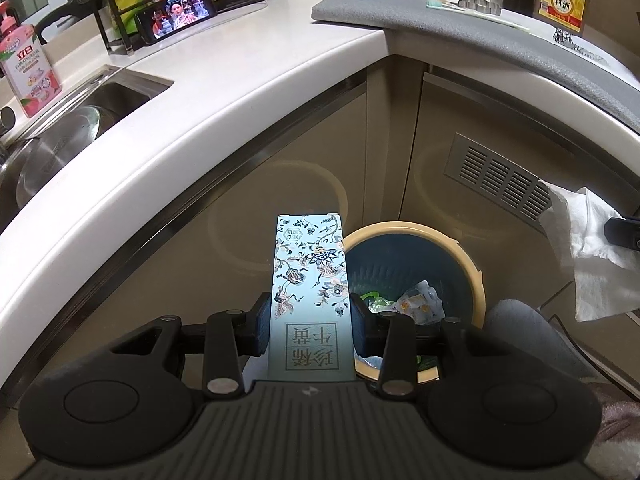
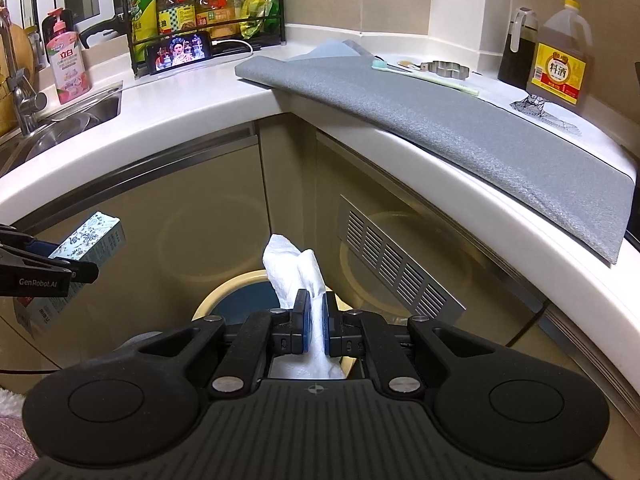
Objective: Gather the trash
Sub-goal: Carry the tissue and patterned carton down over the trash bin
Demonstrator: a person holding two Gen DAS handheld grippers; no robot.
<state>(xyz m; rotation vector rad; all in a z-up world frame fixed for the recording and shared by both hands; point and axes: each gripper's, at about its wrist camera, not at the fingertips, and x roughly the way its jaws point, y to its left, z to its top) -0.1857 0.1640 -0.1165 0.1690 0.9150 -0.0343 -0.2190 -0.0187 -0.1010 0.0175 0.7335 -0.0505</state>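
The left gripper (image 1: 310, 330) is clamping a light, stiff floral carton (image 1: 308, 276) by its flat sides above the trash bin (image 1: 472, 264). The right gripper (image 2: 316, 322) is pinching a soft, crushable paper towel (image 2: 294, 268) nearly shut over the bin.

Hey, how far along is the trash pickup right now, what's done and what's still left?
Done: wrappers already lie in the bin on the floor. In hand: the left claw is shut on a floral box, the right claw on a white paper towel; both are held over or beside the bin. Left: dropping both in. The toothbrush and metal ring on the grey mat may or may not be trash.
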